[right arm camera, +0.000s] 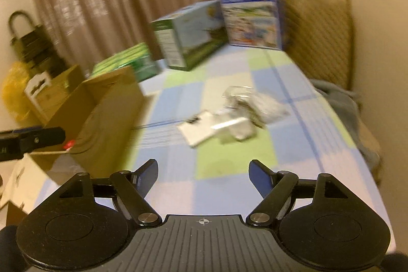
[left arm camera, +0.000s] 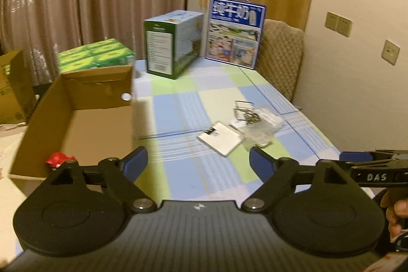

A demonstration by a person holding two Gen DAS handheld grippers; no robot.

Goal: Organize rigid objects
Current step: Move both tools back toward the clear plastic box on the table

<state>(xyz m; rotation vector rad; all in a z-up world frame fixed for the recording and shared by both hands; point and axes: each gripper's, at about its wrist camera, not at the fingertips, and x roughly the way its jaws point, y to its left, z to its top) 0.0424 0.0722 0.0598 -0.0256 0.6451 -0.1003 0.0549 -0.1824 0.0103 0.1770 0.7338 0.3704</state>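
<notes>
A small heap lies mid-table on the checked cloth: a white flat card [left arm camera: 221,140] [right arm camera: 197,130], a clear plastic bag of metal hooks [left arm camera: 255,122] [right arm camera: 251,103] and a wire clip [left arm camera: 243,107]. An open cardboard box [left arm camera: 84,116] [right arm camera: 107,106] stands at the left with a red object [left arm camera: 59,159] [right arm camera: 68,145] in its near corner. My left gripper [left arm camera: 198,162] is open and empty, short of the heap. My right gripper [right arm camera: 203,173] is open and empty, also short of the heap; it shows at the right edge of the left wrist view [left arm camera: 377,165].
A green-and-white carton [left arm camera: 173,42] [right arm camera: 188,37] and a blue milk carton [left arm camera: 234,32] [right arm camera: 251,12] stand at the table's far end. A green shrink-wrapped pack [left arm camera: 94,55] lies behind the box. A padded chair [left arm camera: 280,55] stands at the right by the wall.
</notes>
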